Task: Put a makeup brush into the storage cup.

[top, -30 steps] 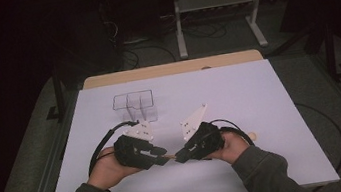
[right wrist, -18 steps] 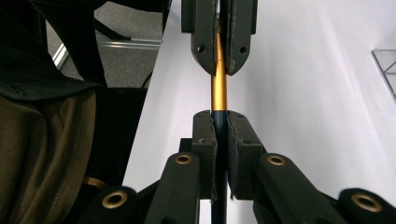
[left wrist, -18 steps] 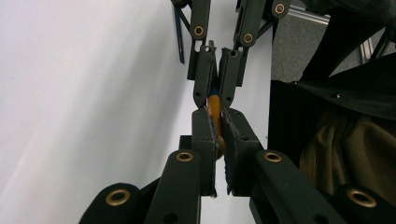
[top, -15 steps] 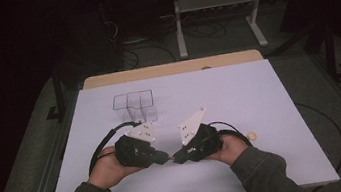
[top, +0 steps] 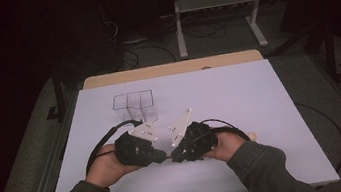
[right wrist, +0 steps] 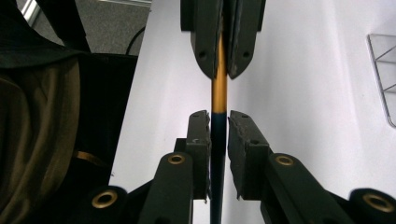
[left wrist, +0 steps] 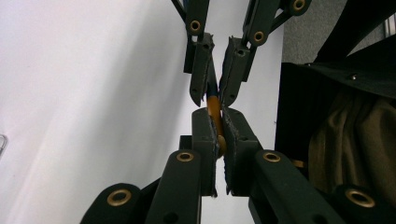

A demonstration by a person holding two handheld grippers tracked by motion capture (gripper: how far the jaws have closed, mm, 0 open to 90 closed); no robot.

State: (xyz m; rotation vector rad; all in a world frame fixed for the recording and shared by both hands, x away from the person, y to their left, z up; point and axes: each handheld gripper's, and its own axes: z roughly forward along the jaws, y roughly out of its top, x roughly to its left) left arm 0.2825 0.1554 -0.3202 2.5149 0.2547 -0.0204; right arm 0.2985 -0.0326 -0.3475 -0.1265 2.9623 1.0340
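Grip, left gripper (left wrist: pixel 219 140): jaws pressed together on a thin stick (left wrist: pixel 214 106), pinching its orange part. The pads meet it flat from both sides.

Grip, right gripper (right wrist: pixel 217 140): the jaws have just been opening. The dark blue part of the stick lies between them, with a thin gap at the pads as far as the right gripper view shows. I read this as a slack hold, not a clamp.

Axis: the stick runs straight out along the left jaws and on into the right jaws, so its long axis joins the two grippers tip to tip. In the high view that line lies roughly level across the table (top: pixel 234 97), just in front of the person. The orange end is toward the left hand, the blue end toward the right.

Position: stick held above the white sheet, between the two hands, near the front edge. Left gripper carries it, judging by the pads.

Surroundings: clear box (top: pixel 133 105) stands beyond the left gripper, closer to it than to the right.

Judgement: handover to the left looks under way. The right gripper should back off along the stick's axis, not sideways.
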